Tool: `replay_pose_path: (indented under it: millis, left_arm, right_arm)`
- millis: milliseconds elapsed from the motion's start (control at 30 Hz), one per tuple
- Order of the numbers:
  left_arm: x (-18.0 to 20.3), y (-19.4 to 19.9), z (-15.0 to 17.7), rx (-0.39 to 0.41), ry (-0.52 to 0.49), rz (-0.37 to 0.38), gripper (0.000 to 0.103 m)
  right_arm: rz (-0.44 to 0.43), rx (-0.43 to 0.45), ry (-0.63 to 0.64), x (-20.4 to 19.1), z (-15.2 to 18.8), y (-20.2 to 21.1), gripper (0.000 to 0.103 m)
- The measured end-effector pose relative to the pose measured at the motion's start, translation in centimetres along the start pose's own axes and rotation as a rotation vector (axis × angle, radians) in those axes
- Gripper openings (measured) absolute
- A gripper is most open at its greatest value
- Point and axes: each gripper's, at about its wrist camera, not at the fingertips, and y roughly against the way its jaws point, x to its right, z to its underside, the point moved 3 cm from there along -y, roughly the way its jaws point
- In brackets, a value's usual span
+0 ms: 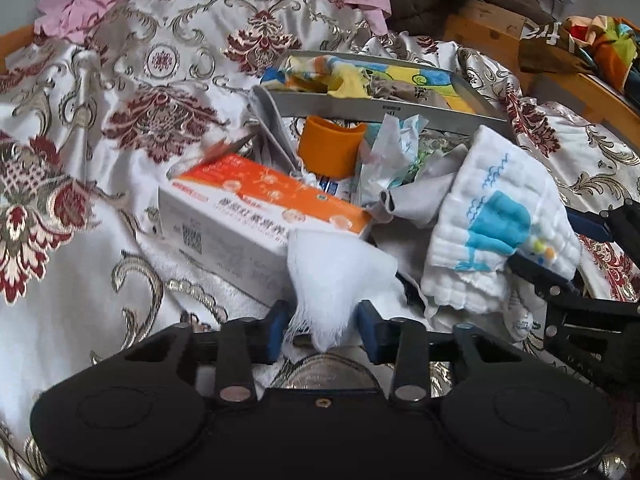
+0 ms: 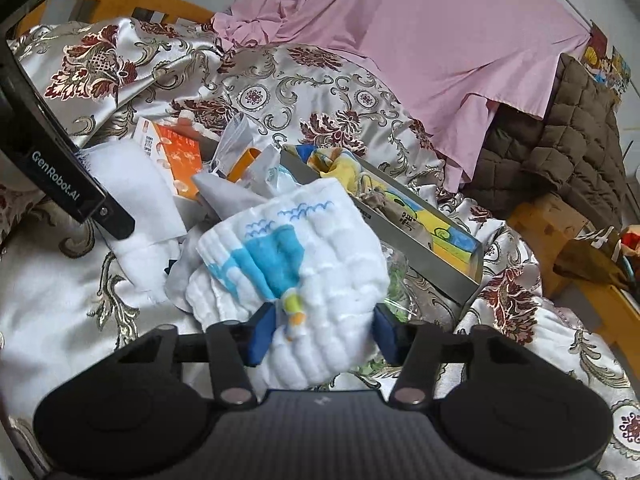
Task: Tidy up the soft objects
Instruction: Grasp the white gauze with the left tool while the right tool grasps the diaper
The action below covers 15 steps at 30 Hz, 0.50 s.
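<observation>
My left gripper (image 1: 323, 330) is shut on a plain white gauze cloth (image 1: 334, 276), held just in front of an orange and white box (image 1: 240, 216). My right gripper (image 2: 320, 334) is shut on a white quilted cloth with a blue whale print (image 2: 296, 264); the same cloth shows at the right of the left wrist view (image 1: 504, 232). A grey tray (image 1: 384, 110) behind holds colourful cloths (image 1: 360, 76); it also shows in the right wrist view (image 2: 436, 264). The left gripper's body (image 2: 60, 184) shows at the left of the right wrist view.
Everything lies on a silky floral bedspread (image 1: 120, 120). An orange cup (image 1: 330, 148), grey cloth (image 1: 424, 196) and crumpled wrappers (image 1: 394, 156) lie between box and tray. A pink sheet (image 2: 420, 40) and brown quilt (image 2: 560, 140) lie behind. A wooden bed frame (image 2: 540, 224) runs at the right.
</observation>
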Motion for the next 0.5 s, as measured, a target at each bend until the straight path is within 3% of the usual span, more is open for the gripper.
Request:
replay_pose_path:
  millis: [233,300,500]
  left_arm:
    - [0.3,0.5,0.3,0.007,0.010,0.001,0.017]
    - [0.6,0.7,0.4,0.013,0.002,0.012,0.010]
    - [1.8,1.7,0.7,0.042,-0.032,0.017,0.004]
  right_arm:
    - [-0.015,-0.010,0.025,-0.8,0.2,0.6,0.030]
    - [-0.032,-0.013,0.032,-1.1,0.2,1.0,0.028]
    - [-0.072,-0.028,0.083,-2.4,0.5,2.3,0.027]
